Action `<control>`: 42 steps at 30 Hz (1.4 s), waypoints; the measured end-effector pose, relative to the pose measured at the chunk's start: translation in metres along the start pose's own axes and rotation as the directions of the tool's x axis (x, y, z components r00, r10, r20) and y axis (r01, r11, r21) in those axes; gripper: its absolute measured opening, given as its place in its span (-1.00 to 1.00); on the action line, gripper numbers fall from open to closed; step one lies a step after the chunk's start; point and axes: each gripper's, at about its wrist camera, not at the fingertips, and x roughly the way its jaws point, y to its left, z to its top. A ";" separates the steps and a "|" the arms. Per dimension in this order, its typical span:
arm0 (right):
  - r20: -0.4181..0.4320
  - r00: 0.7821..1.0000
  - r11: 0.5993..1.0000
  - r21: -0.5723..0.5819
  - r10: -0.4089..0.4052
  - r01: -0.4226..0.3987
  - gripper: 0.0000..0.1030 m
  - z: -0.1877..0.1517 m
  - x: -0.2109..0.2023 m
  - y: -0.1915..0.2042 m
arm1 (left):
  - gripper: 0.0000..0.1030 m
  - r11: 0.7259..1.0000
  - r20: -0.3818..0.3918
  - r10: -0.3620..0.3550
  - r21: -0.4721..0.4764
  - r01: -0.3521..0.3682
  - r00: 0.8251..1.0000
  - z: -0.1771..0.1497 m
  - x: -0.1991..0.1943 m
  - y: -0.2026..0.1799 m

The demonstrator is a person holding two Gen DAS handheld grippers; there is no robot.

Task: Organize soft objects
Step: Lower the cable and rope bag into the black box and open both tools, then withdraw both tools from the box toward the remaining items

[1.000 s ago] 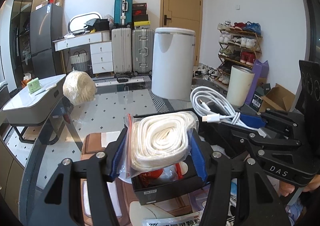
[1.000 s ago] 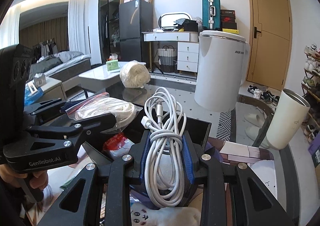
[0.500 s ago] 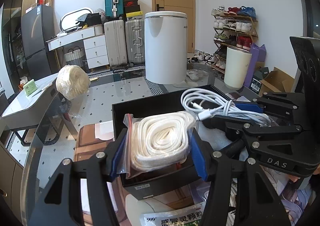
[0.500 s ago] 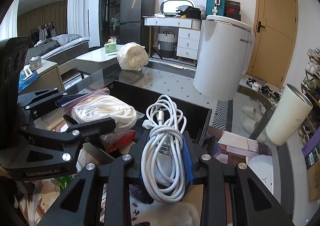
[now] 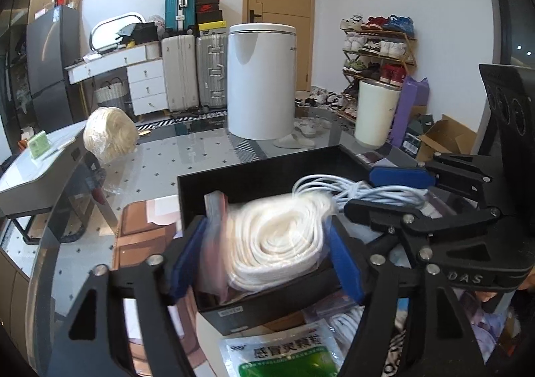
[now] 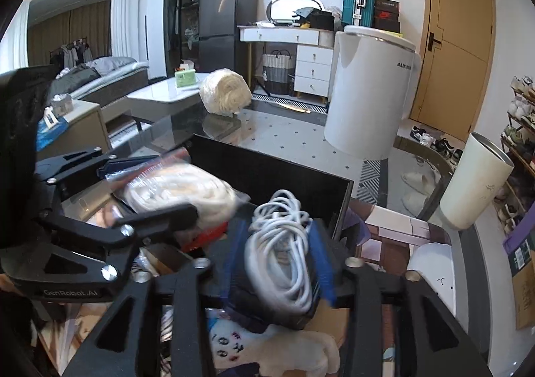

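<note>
A zip bag of coiled white rope (image 5: 281, 243) sits between the blue pads of my left gripper (image 5: 265, 260), low over the black box (image 5: 254, 169). The jaws are opening and the pads stand off the blurred bag. A coiled white charging cable (image 6: 277, 243) lies between the blue pads of my right gripper (image 6: 277, 260), whose jaws are opening too, with gaps on both sides. In the right wrist view the rope bag (image 6: 180, 190) is at the left, inside the black box (image 6: 267, 159). The right gripper (image 5: 378, 191) and the cable (image 5: 334, 186) show at the right in the left wrist view.
On the glass table stand a tall white bin (image 5: 260, 83), a white tumbler (image 5: 376, 116) and a wrapped cream ball (image 5: 108, 134). A green medicine packet (image 5: 284, 357) and a white plush toy (image 6: 267, 347) lie in front of the box, among other clutter.
Both grippers have sunk toward the black box. Their jaws, shut on the rope bag and the cable before, have parted, and both bundles now blur as they slip loose.
</note>
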 end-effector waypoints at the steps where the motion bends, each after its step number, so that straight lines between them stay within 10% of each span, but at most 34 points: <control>1: 0.013 1.000 1.000 0.001 -0.014 0.014 0.09 -0.001 -0.004 0.000 | 0.56 1.000 0.010 -0.002 -0.014 0.002 1.000 0.001 -0.003 0.001; 5: 0.076 0.995 0.998 0.023 -0.065 0.063 0.59 -0.006 -0.025 -0.006 | 1.00 0.998 0.041 0.002 -0.068 0.000 0.999 0.004 -0.017 0.006; 10: 0.072 0.996 0.997 0.062 -0.055 0.050 0.99 -0.015 -0.047 -0.013 | 1.00 0.992 0.088 0.039 -0.120 -0.028 0.995 0.001 -0.039 0.008; 23: 0.106 0.993 0.990 0.139 -0.052 0.037 0.99 -0.051 -0.112 -0.018 | 1.00 0.989 0.111 0.129 -0.085 -0.120 0.985 -0.032 -0.082 -0.009; 42: -0.007 0.999 0.979 0.201 0.042 -0.040 0.99 -0.064 -0.081 -0.022 | 1.00 0.979 -0.034 0.099 -0.177 -0.103 0.995 -0.068 -0.055 0.016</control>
